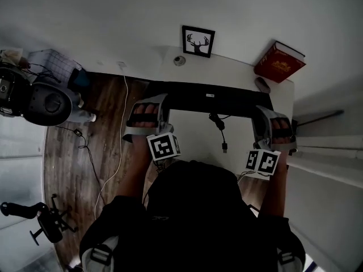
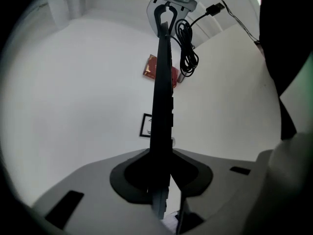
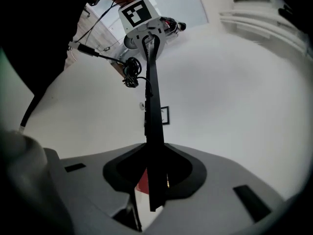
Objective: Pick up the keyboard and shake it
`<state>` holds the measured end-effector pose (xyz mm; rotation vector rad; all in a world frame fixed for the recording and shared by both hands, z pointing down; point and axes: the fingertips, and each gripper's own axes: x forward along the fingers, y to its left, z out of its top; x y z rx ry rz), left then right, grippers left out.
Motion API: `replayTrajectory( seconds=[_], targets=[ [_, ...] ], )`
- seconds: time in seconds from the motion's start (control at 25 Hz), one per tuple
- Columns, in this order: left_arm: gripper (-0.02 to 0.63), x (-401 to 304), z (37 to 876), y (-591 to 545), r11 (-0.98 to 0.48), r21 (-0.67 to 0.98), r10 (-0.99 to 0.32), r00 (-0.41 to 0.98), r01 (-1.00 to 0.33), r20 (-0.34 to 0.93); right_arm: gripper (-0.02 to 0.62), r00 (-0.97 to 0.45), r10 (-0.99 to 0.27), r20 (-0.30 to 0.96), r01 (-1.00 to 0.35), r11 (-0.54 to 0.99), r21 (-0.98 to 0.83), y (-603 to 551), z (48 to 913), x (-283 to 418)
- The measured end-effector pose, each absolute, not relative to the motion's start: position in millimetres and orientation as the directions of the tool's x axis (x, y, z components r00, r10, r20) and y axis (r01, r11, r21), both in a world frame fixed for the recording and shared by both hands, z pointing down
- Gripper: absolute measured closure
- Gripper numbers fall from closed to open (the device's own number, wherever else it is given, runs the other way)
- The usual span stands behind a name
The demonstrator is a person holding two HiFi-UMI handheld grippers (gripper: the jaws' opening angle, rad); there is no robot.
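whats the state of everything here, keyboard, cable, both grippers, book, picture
keyboard: gripped at both ends, lifted off the desk
left gripper: shut on the keyboard's left end
right gripper: shut on its right end
cable: unplugged, dangling from the keyboard, partly coiled
red book: closed, lying on the desk's far right corner
framed deer picture: at the desk's back edge, untouched

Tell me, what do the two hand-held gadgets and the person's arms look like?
The left gripper and right gripper are pale grey plastic shells with a black hollow round the jaws. Each carries a white cube, left and right, printed with black square markers. The person wears a black top, forearms bare.
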<state>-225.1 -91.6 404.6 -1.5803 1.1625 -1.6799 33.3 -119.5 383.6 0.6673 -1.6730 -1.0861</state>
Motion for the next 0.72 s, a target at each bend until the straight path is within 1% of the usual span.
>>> replayTrajectory(
  seconds=[0.24,0.36,0.44,0.56,0.72],
  targets=[
    [0.512,-186.8,477.0,-91.6,-0.665,-0.734,-0.739,-0.028,-0.137,0.674,0.488,-0.262,-0.724,0.639,0.056,0.649,0.758,-97.9,444.4,71.3],
    [0.512,-166.6,510.2,-82.2,-0.766,-0.637,-0.641,0.03,-0.091,0.767,0.488,-0.238,-0.63,0.739,0.042,0.754,0.656,-80.2,485.4,89.9],
    [0.512,-153.5,527.6,-75.9,-0.821,-0.568,-0.57,0.056,-0.055,0.82,0.488,-0.219,-0.562,0.798,0.004,0.817,0.577,-70.1,507.3,101.4],
    [0.515,-140.4,555.2,-67.8,-0.889,-0.458,-0.458,0.07,-0.008,0.886,0.488,-0.215,-0.436,0.874,-0.051,0.898,0.436,-56.5,538.6,114.2],
    [0.515,-127.4,588.2,-46.5,-0.968,-0.25,-0.249,0.076,0.014,0.966,0.488,-0.224,-0.208,0.952,-0.065,0.978,0.199,-36.2,576.0,122.6]
  ],
)
